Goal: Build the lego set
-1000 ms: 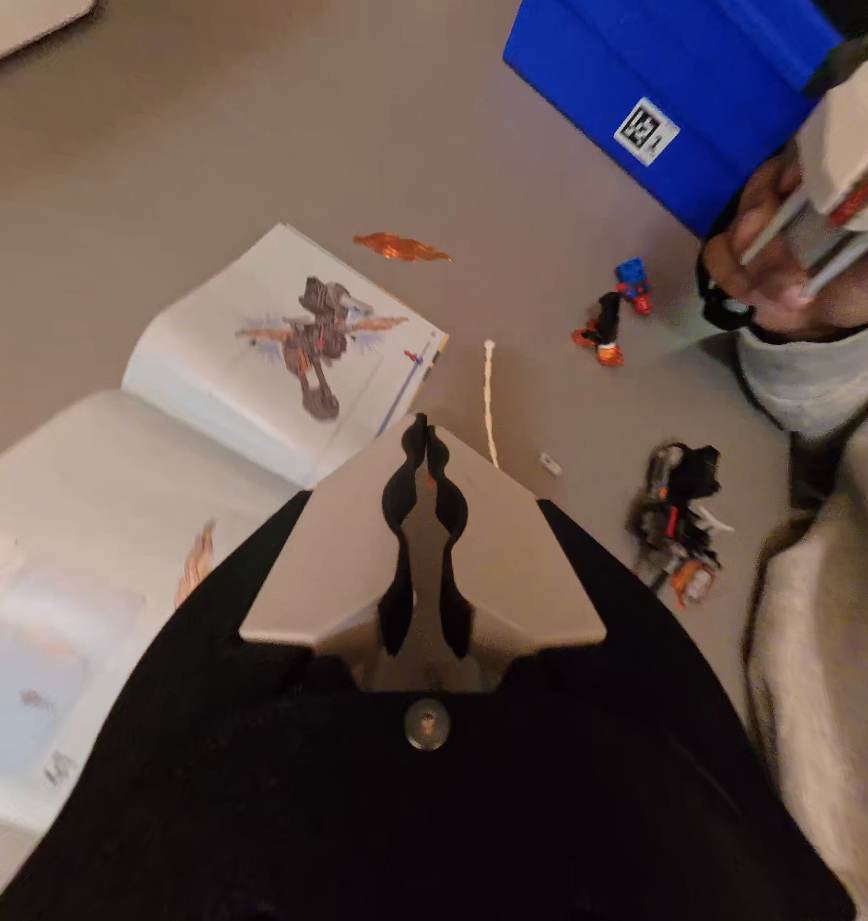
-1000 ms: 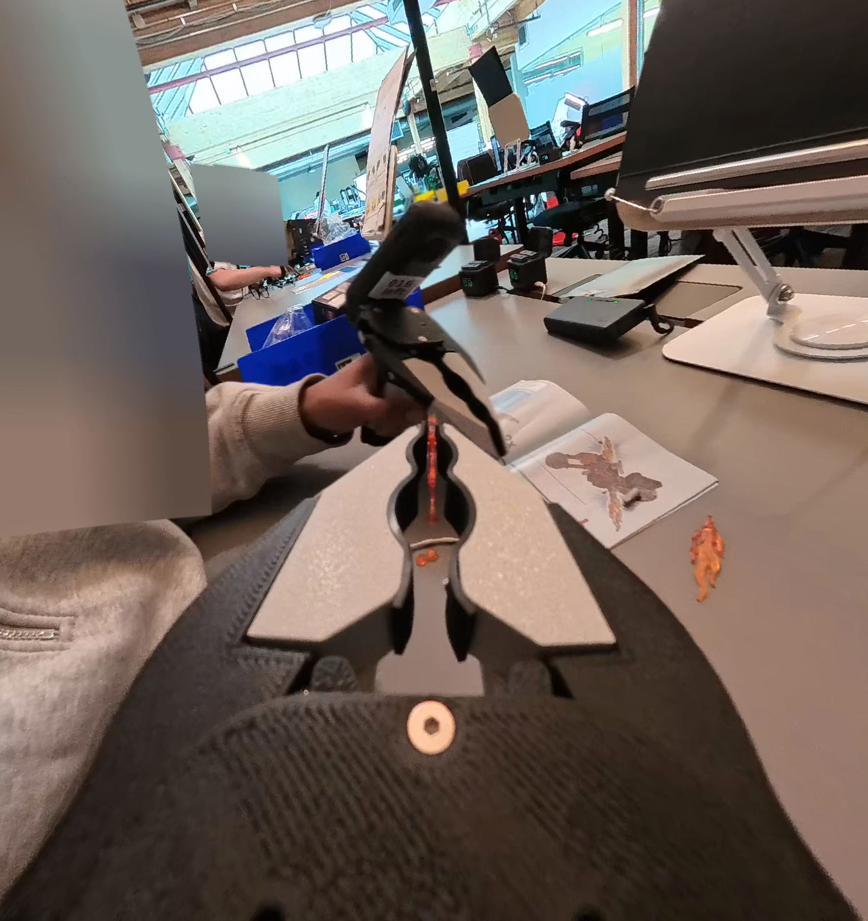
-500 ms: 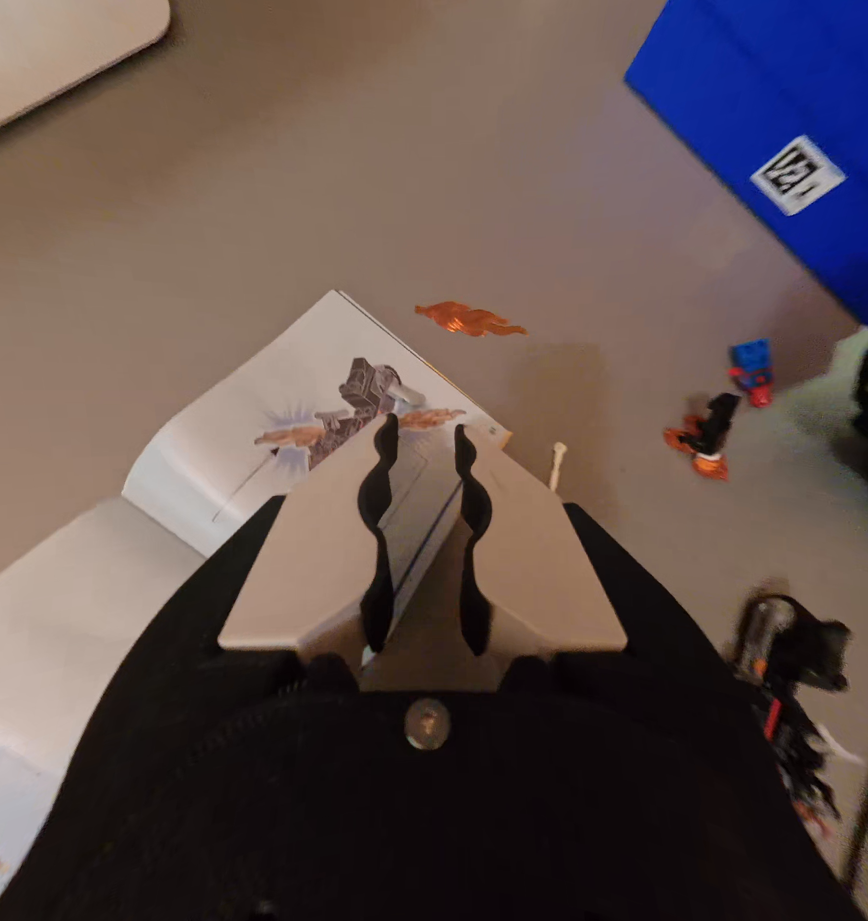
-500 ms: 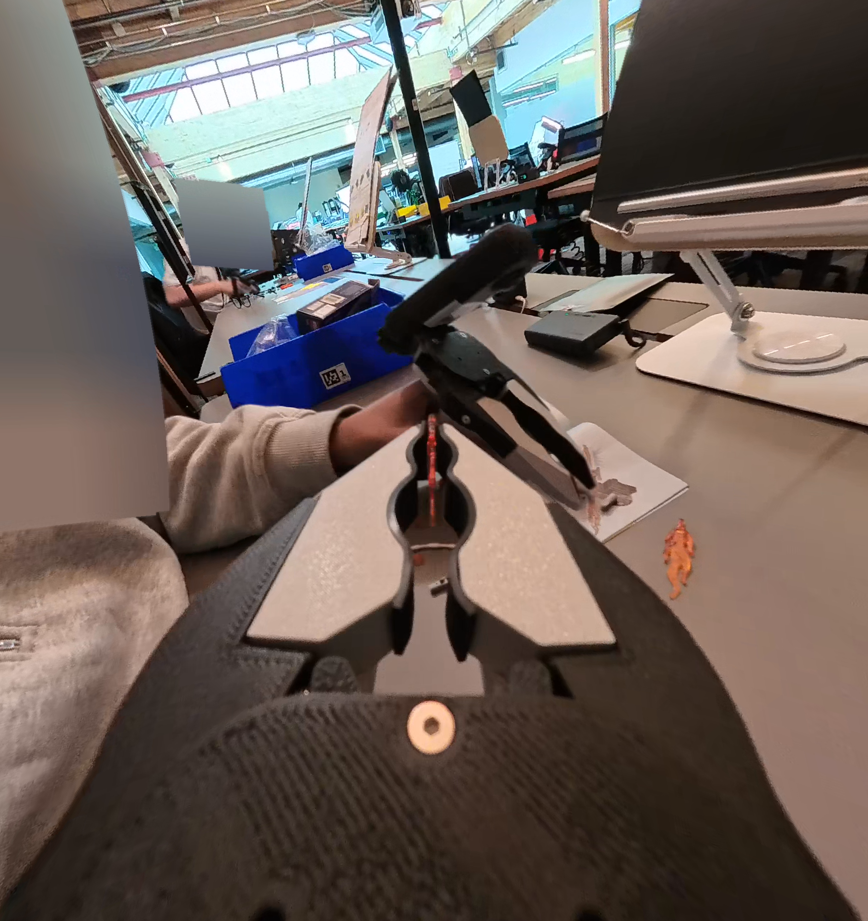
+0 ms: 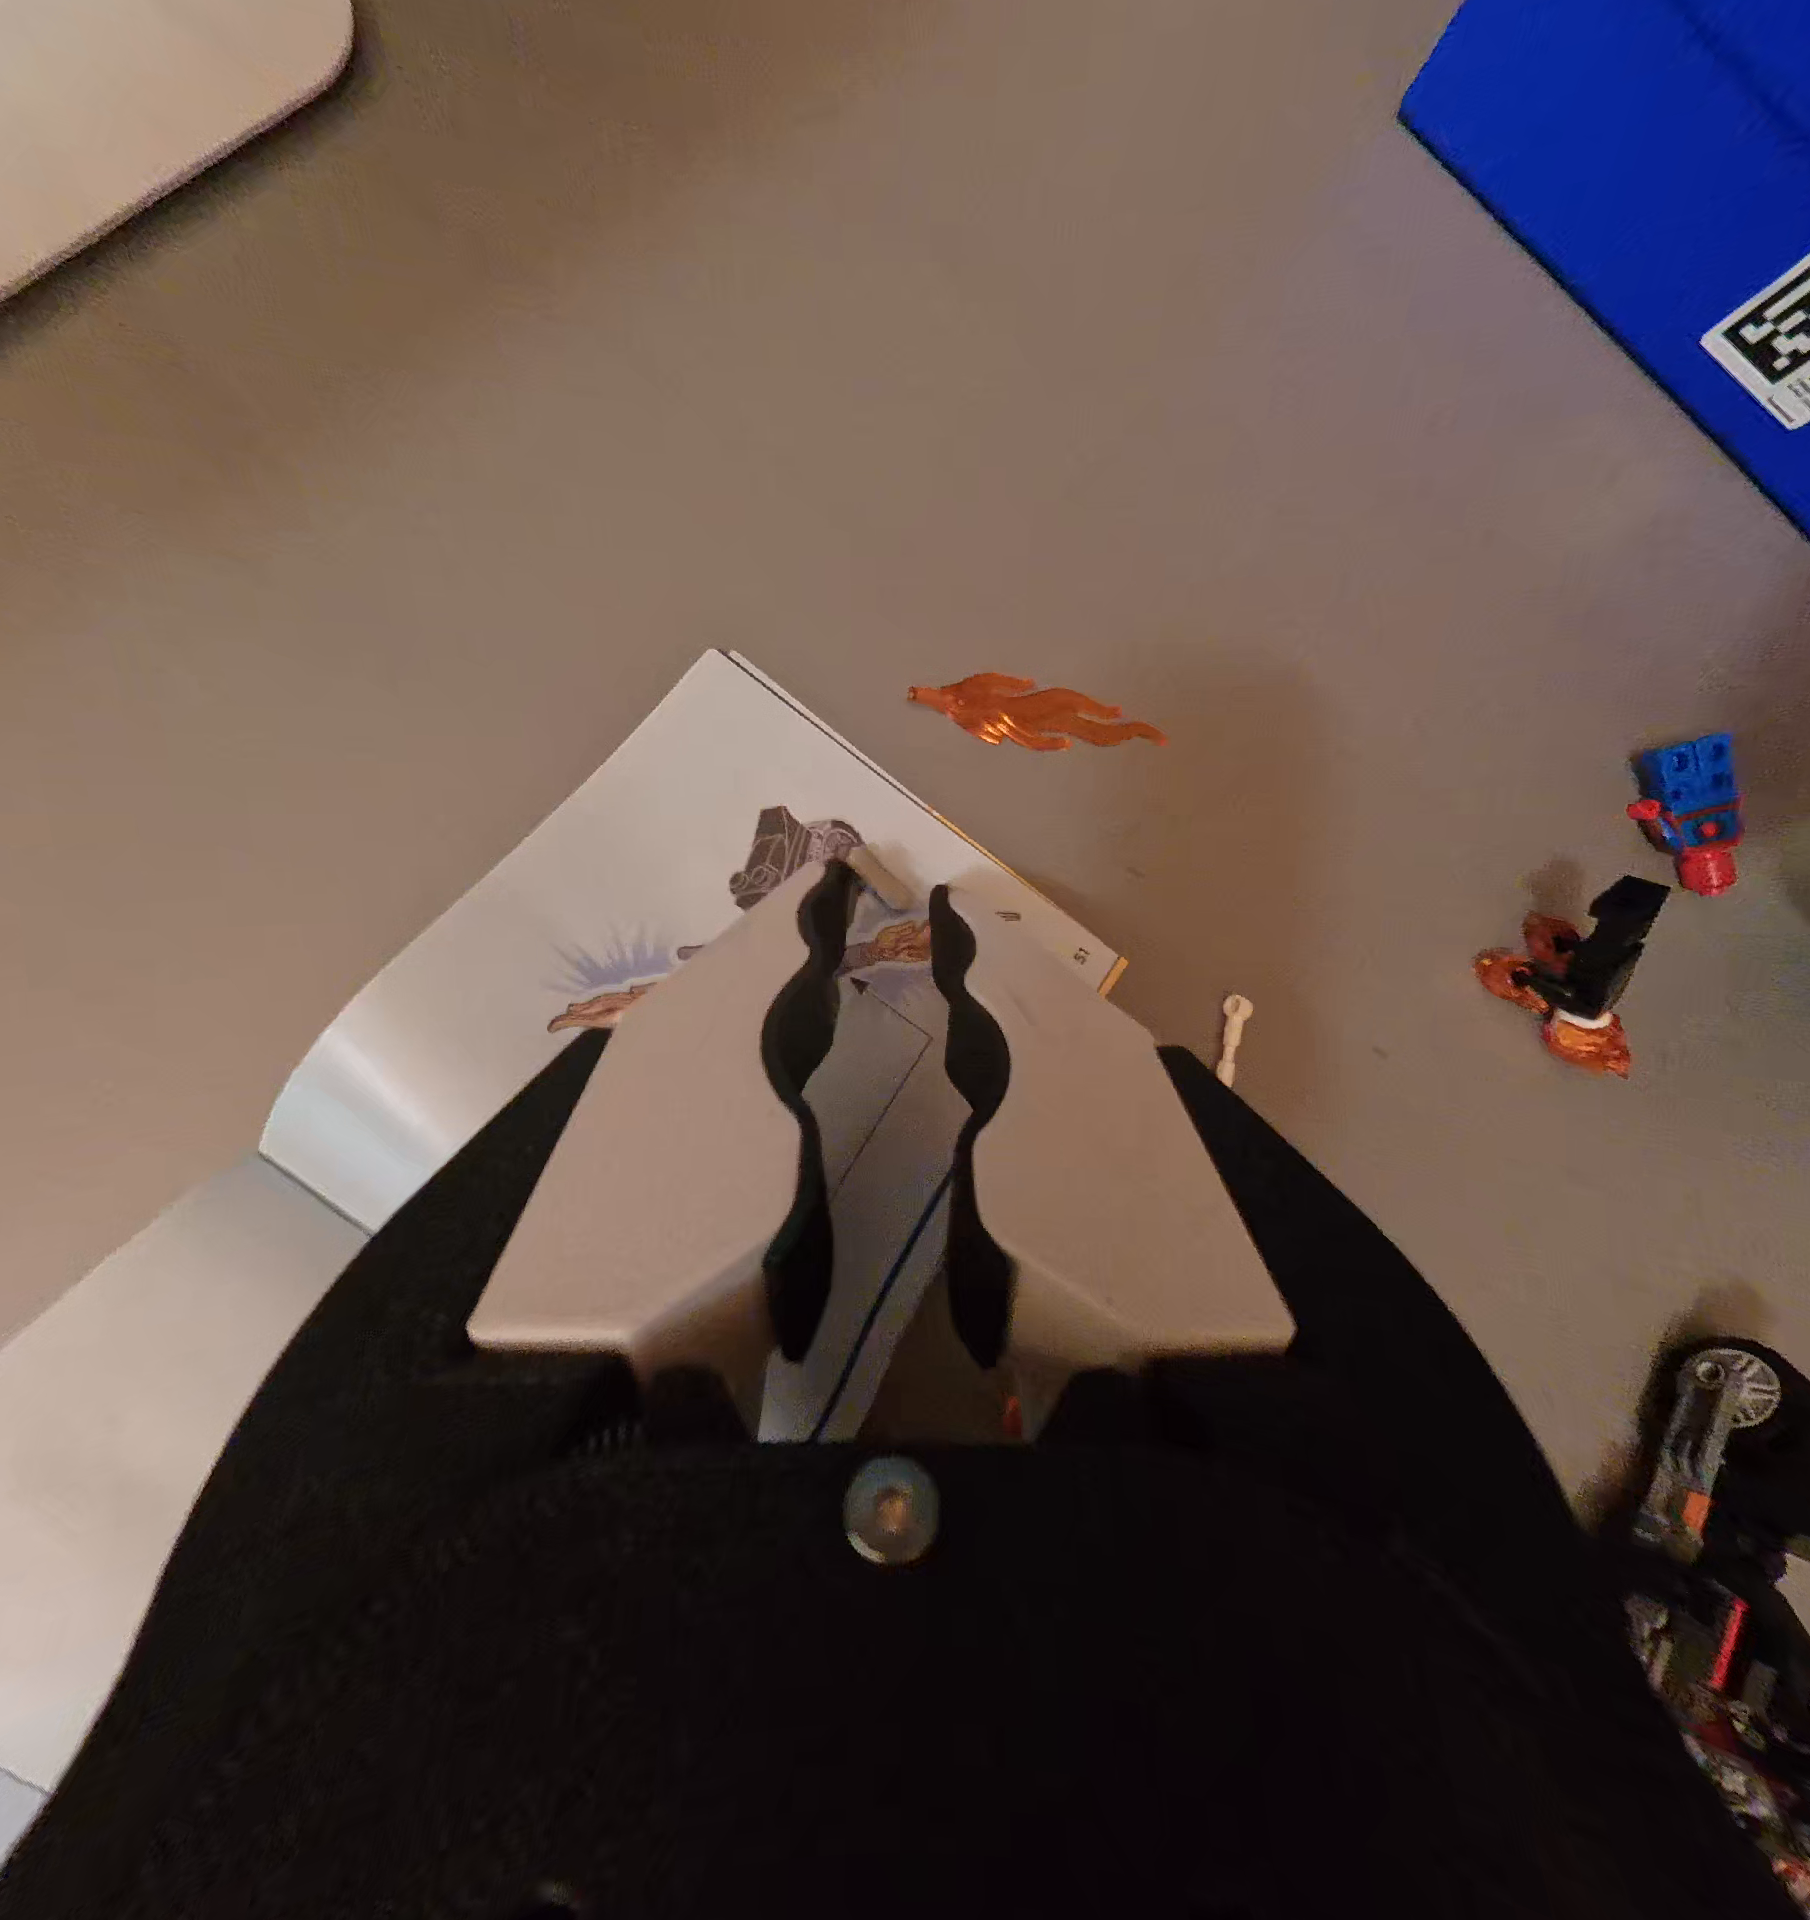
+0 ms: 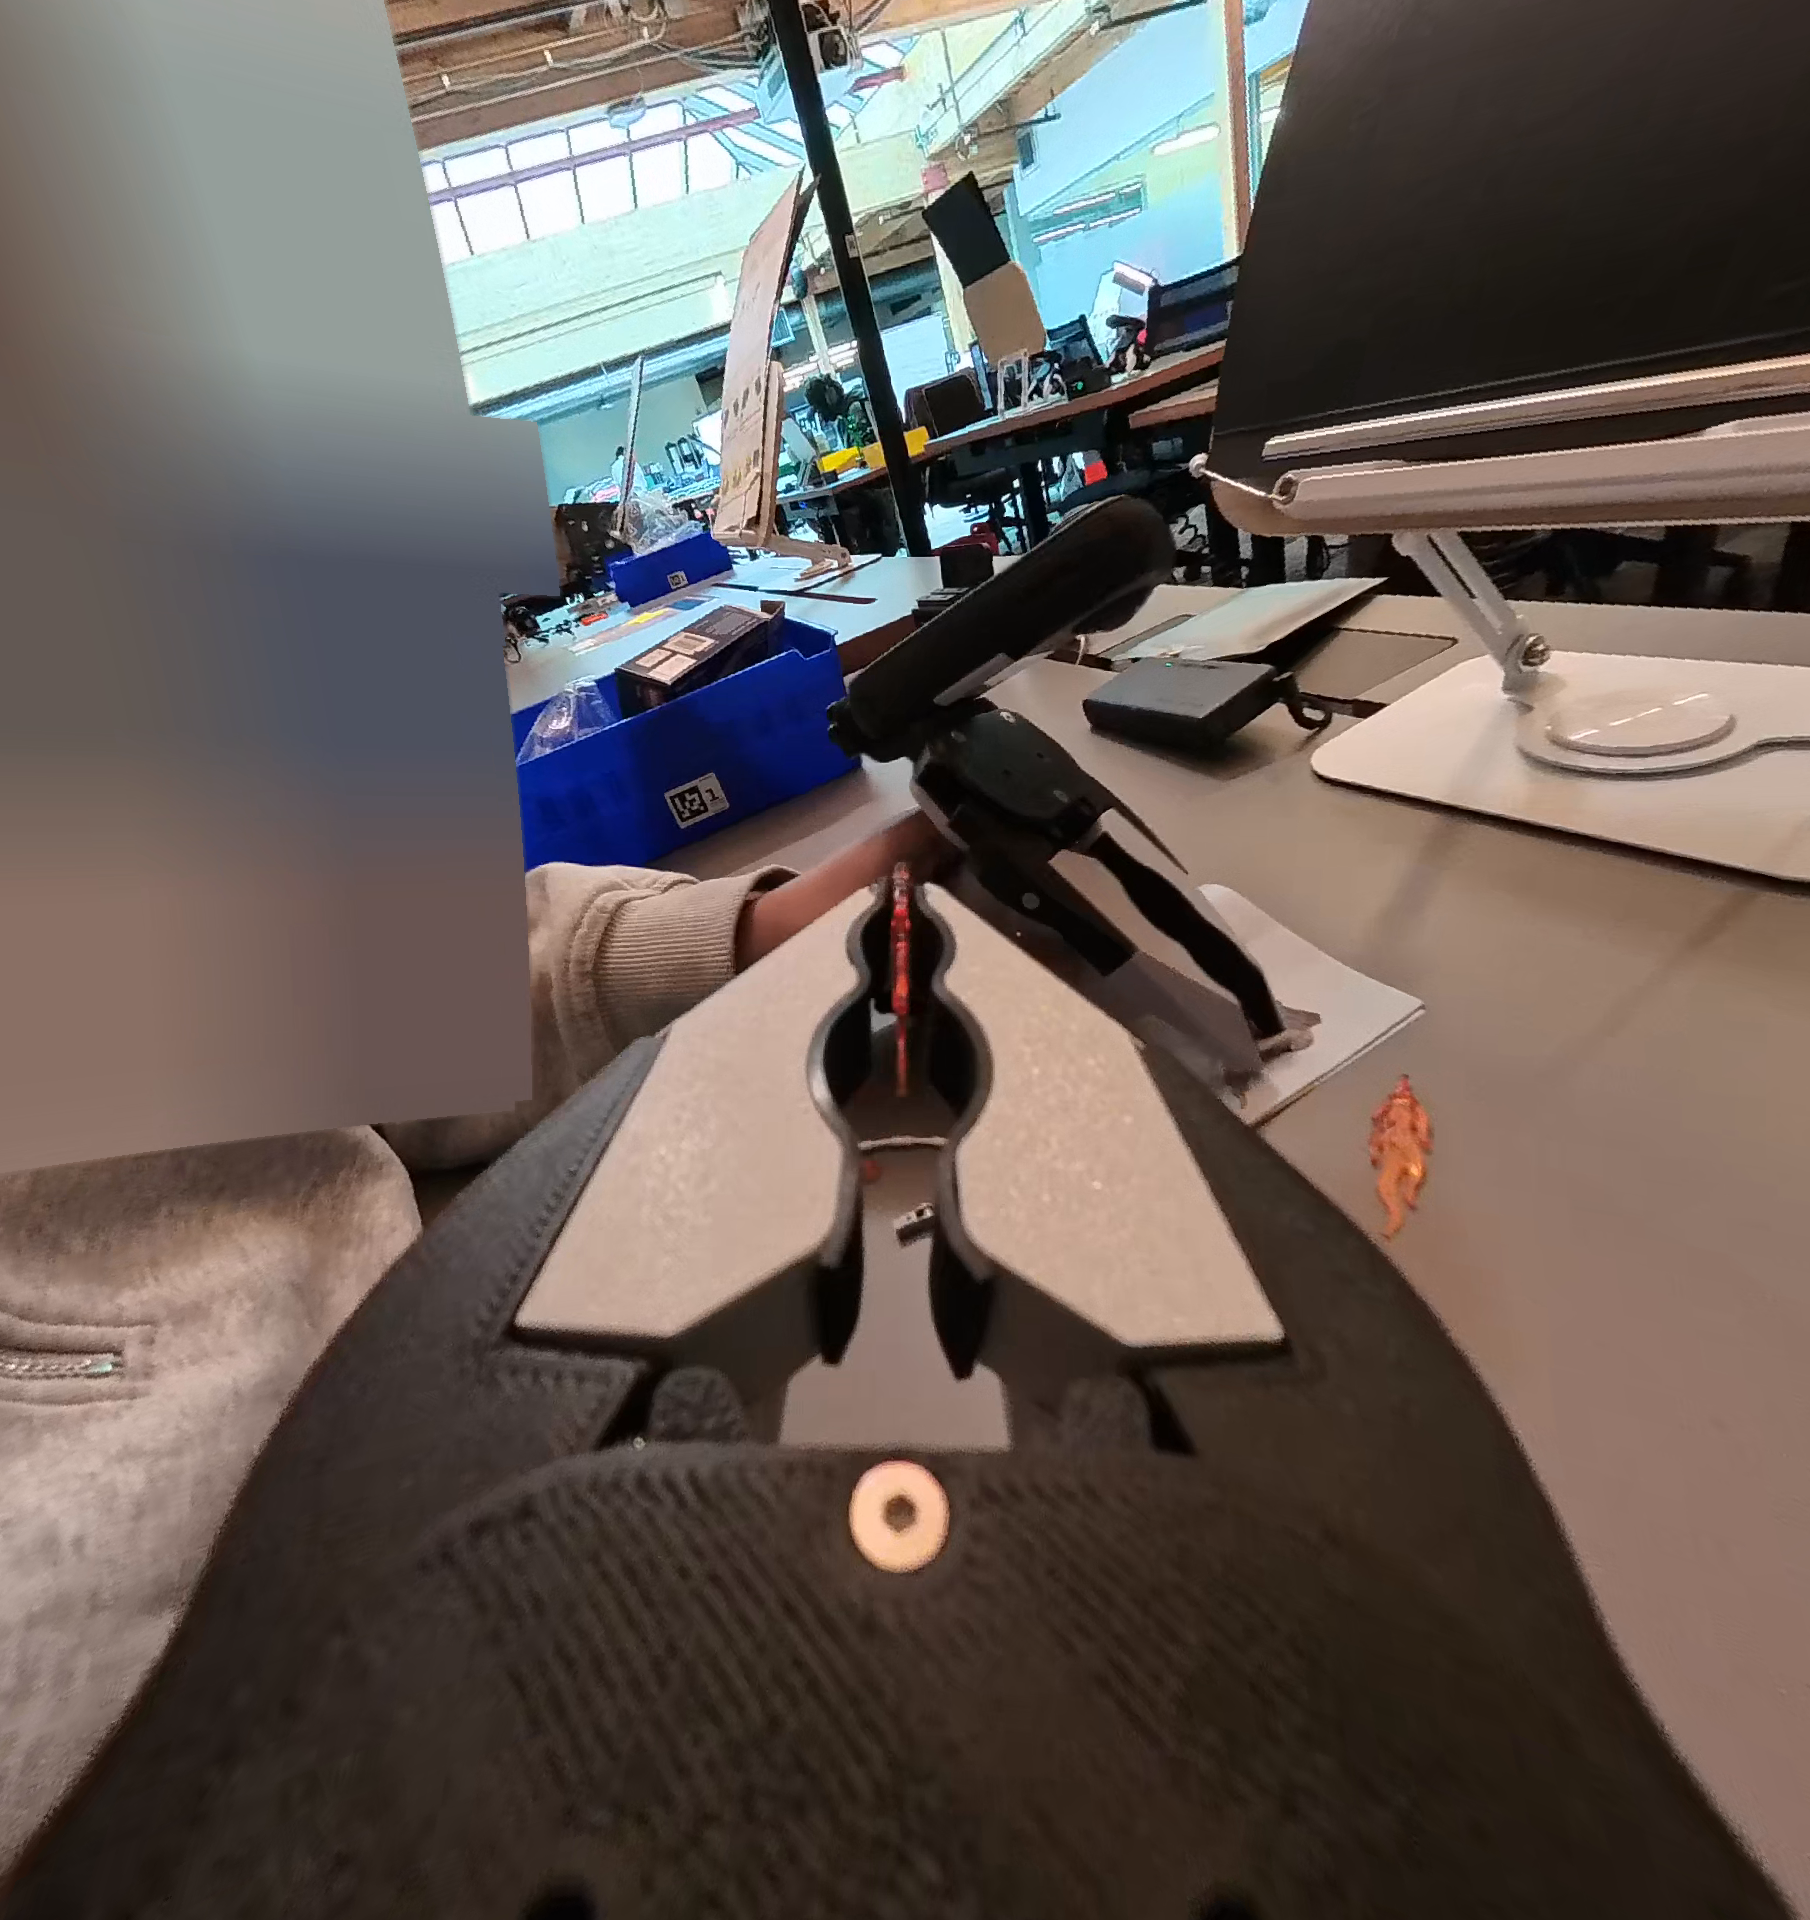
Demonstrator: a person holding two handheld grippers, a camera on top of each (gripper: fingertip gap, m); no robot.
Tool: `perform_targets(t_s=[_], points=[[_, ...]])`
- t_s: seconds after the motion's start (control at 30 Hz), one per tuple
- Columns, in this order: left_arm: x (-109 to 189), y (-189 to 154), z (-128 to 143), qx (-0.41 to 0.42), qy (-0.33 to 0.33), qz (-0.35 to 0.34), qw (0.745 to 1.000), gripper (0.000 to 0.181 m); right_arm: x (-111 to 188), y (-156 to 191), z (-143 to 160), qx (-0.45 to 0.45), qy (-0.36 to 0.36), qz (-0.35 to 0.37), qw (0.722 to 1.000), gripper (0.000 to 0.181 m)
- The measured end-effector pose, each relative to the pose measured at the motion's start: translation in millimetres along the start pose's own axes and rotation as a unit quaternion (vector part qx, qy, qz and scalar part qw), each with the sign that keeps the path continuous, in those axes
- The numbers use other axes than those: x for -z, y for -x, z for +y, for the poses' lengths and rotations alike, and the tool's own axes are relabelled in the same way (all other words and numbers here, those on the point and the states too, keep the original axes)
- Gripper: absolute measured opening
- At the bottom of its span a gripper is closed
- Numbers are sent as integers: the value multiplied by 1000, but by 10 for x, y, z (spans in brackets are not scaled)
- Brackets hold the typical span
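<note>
The left gripper is held with fingers spread over a small grey lego piece lying on the open white instruction booklet. A thin translucent red-orange lego piece is pinched between the pressed-together fingers of the right gripper. A translucent orange flame-shaped piece is seen on the grey table just beside the booklet.

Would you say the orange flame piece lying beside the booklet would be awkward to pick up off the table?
Probably yes. The flame piece looks thin and lies flat on the table, leaving little edge to pinch. Its glossy, translucent surface suggests it may slide when pushed. Being flat, it seems unlikely to roll.
</note>
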State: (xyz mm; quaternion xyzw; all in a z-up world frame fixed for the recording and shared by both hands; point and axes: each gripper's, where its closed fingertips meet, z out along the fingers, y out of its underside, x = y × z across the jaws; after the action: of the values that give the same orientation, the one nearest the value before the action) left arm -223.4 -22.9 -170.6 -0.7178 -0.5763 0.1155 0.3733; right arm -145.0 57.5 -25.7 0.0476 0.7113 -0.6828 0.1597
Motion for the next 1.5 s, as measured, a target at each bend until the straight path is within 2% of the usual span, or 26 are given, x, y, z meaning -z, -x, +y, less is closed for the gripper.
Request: perform_targets(t_s=[0.17, 0.3, 0.4, 0.5, 0.6, 0.73, 0.83, 0.9, 1.07, 1.5], points=[[-3, 45, -21, 1, -2, 0, 1000, 2, -2, -8, 7, 1, 2, 2, 1000, 0], [53, 42, -43, -8, -11, 4, 1000, 1, 4, -25, 6, -3, 2, 3, 1000, 0], [198, -51, -87, -7, -27, 30, 999, 1, 4, -34, 11, -4, 3, 5, 1000, 0], [479, -147, -51, -9, -42, 47, 998, 0, 7, -43, 13, -3, 3, 6, 1000, 0], [814, -205, 250, -15, -22, 48, 999, 0, 5, -43, 15, -3, 3, 6, 1000, 0], [1238, -499, 982, 11, 41, 80, 996, 1, -20, -45, 52, -2, 10, 5, 1000, 0], [1423, -684, 1572, 27, 76, 61, 995, 1, -47, -47, 93, -4, 17, 4, 1000, 0], [1517, -788, 1805, 41, 73, 52, 995, 1, -68, -44, 122, -4, 23, 3, 1000, 0], [1634, -989, 1989, 80, 43, 93, 992, 2, -132, -8, 206, 1, 38, -6, 999, 0], [1607, -947, 2061, 34, 62, 51, 996, 3, -138, -1, 235, 0, 38, -8, 999, 0]])
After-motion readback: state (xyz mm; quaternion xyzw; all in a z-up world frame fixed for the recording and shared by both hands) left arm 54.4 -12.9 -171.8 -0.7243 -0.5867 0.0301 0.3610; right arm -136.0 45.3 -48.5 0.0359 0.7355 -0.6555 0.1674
